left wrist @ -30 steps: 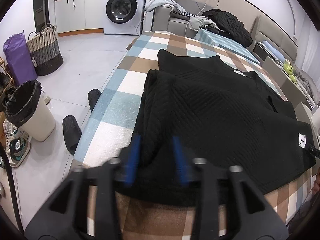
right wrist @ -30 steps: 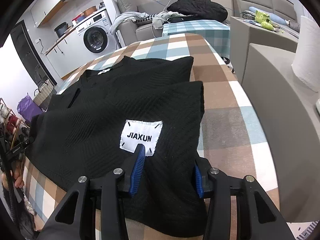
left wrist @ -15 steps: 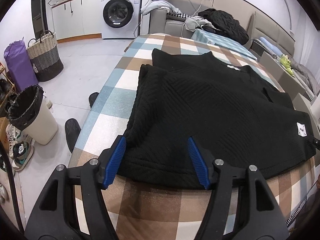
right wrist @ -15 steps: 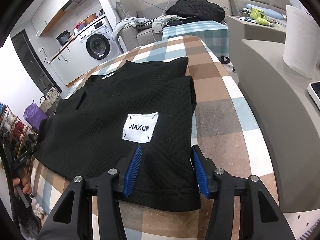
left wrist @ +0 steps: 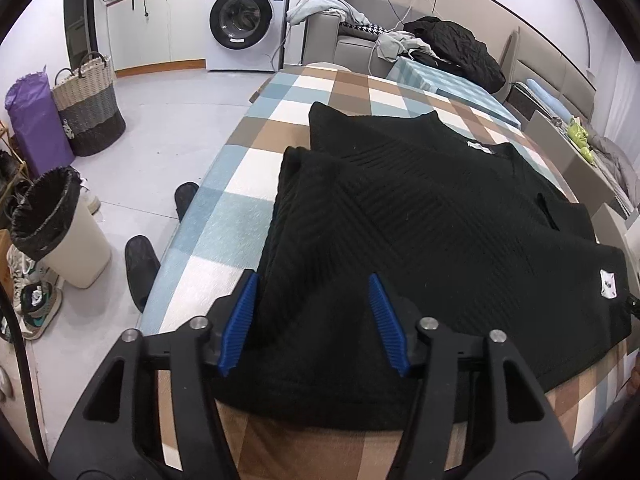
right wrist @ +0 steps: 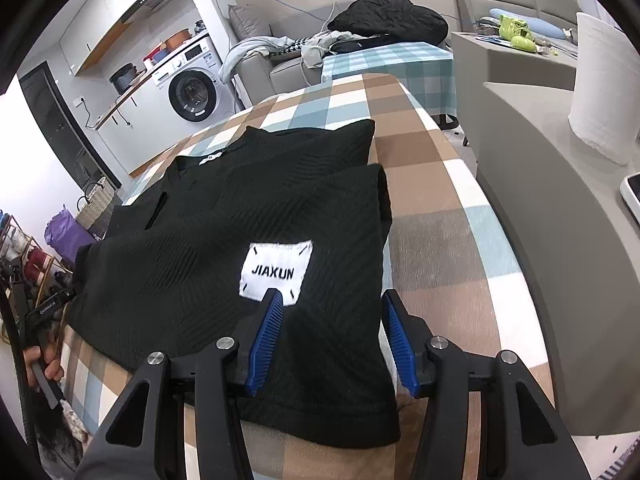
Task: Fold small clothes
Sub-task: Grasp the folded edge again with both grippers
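- On the checked table (left wrist: 248,184), a black knit garment (left wrist: 420,232) lies spread flat, one layer folded over another, its near hem toward both cameras.
- Left claw (left wrist: 314,322): the blue pads stand apart, one at each side of the garment's near left corner. The jaws have just been closing, with cloth between them; no pad visibly presses the fabric, so the claw is spread, not pinching.
- Right claw (right wrist: 334,342): the pads are likewise spread over the garment's near right corner (right wrist: 340,380). The left pad sits just below the white label (right wrist: 276,270) reading JIAXUN; the right pad stands at the garment's right edge, over the table (right wrist: 440,240). Nothing is clamped.
- Both claws point forward and downward across the hem, level with each other in roll.
- Left edge of the right wrist view: a hand (right wrist: 42,362) grips the handle of the left claw's tool.
- Beside the table, on the floor: a lined bin (left wrist: 56,224) and a pair of dark slippers (left wrist: 142,264).
- Farther back stands a washing machine (left wrist: 248,20).
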{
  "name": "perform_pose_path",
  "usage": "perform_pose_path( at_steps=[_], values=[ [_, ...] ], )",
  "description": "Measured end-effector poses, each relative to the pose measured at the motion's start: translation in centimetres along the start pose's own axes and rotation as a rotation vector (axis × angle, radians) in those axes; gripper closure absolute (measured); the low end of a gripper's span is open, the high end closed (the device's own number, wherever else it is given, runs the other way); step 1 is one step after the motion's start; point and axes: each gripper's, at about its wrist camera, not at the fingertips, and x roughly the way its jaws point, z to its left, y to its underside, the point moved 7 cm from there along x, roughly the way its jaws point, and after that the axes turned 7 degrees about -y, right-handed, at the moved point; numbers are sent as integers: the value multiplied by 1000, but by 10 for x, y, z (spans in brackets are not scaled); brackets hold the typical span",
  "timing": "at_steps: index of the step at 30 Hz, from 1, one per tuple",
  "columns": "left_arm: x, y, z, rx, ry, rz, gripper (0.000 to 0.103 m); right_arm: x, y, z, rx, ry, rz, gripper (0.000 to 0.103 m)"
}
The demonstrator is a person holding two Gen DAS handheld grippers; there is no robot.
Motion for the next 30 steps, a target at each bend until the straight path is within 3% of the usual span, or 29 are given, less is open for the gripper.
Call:
perform_pose_path(
  at_steps=[2,4,7,17,19,21,23,30],
  values=[
    [5,-4,0,-11,12,1,63,2,-5,-1,1,0,-5,51],
    [10,-7,0,-31,19,6,80,5,-9,-1,0,-7,-9,51],
    [14,-11,4,-52,27,-4,92,11,-12,-2,6,-10,2,51],
    [19,-13,4,-30,10,-7,92,15,-26,0,-3,-7,-25,52],
    [18,-13,4,-26,6,-13,95,18,-29,-1,-9,1,-26,75],
    [15,-14,4,-27,9,-19,98,21,-30,-3,-10,6,-24,91],
    [6,-17,5,-34,17,-39,99,18,-32,-2,2,-34,-35,93],
    [-29,-48,4,-76,67,-156,100,-19,-71,17,-70,-88,-202,94]
  ],
)
